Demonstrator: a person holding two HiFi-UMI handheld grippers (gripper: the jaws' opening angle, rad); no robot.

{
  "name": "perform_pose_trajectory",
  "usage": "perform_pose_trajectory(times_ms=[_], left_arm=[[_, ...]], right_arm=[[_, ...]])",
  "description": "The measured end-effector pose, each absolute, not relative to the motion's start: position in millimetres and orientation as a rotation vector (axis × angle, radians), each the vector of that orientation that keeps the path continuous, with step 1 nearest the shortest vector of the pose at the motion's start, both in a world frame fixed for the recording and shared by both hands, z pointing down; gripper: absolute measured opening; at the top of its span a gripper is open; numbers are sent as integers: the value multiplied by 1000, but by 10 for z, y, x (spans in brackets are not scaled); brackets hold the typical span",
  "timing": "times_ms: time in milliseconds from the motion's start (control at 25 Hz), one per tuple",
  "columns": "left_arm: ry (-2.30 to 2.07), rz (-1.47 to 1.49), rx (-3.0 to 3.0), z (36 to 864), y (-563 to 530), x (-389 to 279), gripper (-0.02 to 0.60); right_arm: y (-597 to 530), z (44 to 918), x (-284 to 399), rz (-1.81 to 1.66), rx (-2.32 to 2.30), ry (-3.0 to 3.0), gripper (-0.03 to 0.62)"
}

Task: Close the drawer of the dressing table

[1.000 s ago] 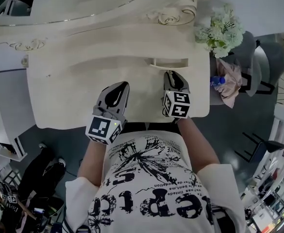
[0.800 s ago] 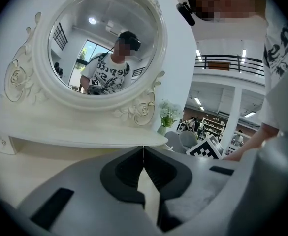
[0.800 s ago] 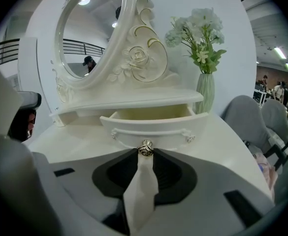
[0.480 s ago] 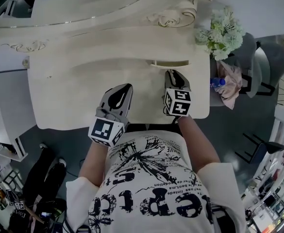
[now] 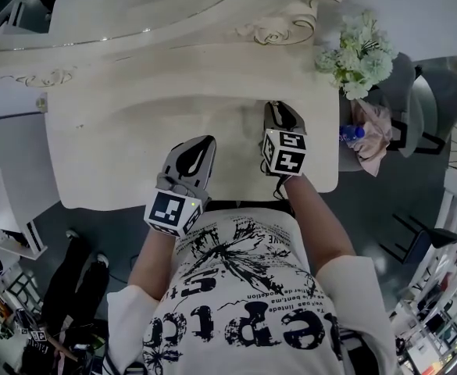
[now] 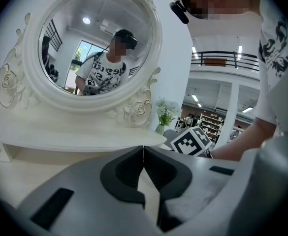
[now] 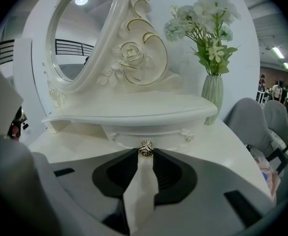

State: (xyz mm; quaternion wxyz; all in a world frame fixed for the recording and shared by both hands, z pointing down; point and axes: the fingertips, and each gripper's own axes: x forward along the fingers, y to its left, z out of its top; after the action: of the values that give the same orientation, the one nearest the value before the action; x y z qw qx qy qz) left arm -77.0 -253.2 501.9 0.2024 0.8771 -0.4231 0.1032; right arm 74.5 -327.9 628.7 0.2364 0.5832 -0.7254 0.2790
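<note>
The cream dressing table (image 5: pixel 111 162) fills the head view. Under its raised shelf (image 7: pixel 134 113) sits the small drawer (image 7: pixel 129 135), its front nearly flush below the shelf edge. My right gripper (image 7: pixel 145 154) is shut on the drawer's metal knob (image 7: pixel 145 148), which is pinched between the fingertips. From the head view, the right gripper (image 5: pixel 279 109) reaches under the shelf edge and the drawer is hidden. My left gripper (image 5: pixel 199 144) hovers over the tabletop to the left, shut with nothing in it; its tips meet (image 6: pixel 144 147).
An oval mirror (image 6: pixel 94 43) stands on the shelf. A vase of white flowers (image 7: pixel 211 98) sits at the table's right end. Grey chairs (image 5: pixel 439 100) and a water bottle (image 5: pixel 351 133) are beyond the right edge. The table's front edge is against the person's body.
My right gripper moved toward the mirror with the knob in it. The drawer front that stuck out from under the shelf has slid in out of the head view. The left gripper barely moved.
</note>
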Motion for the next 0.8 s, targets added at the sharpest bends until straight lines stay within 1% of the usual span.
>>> perform_pose_trajectory(times_ms=[560,800], left_arm=[[-1224,301,2426,5039,-2605,-853,20],[-1242,302,2428,4972,-2537,-813,20]], right_arm=[[-3380,6293,742,752,1583,-1987,109],[-3198,6282,758,828,1570,-1970,115]])
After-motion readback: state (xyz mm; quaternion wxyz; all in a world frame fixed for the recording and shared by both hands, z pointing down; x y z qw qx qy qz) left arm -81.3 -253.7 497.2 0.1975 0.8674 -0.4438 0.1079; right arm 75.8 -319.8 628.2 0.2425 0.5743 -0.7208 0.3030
